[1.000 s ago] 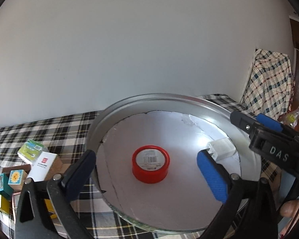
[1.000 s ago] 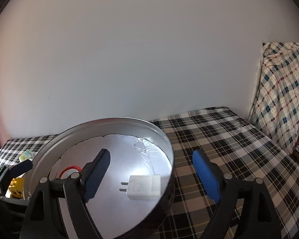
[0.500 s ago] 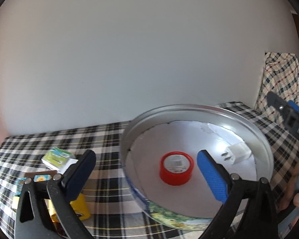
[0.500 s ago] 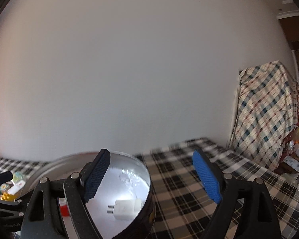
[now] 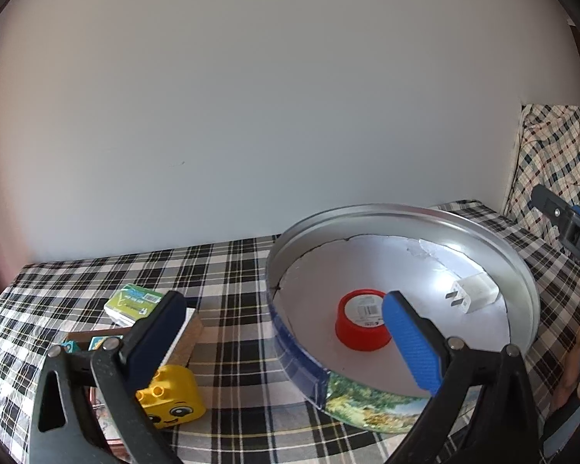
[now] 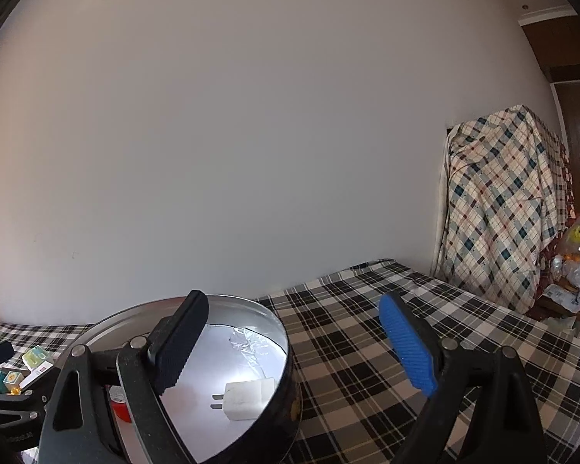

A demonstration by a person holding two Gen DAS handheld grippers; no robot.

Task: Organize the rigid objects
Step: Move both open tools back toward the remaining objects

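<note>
Left wrist view: left gripper [image 5: 286,336] jaws spread, empty. Beyond — a yellow toy brick with a face [image 5: 172,396] on the checked desk [image 5: 228,270]; the round metal tin [image 5: 522,282] holds a red cap [image 5: 357,334] and white plug adapter [image 5: 473,292]. Right gripper [image 6: 294,342] jaws widening, nothing between.

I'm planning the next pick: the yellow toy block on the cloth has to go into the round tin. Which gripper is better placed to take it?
Left. The yellow toy block lies just under the left gripper, whose jaws are open and empty. The right gripper, jaws opening, empty, points past the round tin.
</note>
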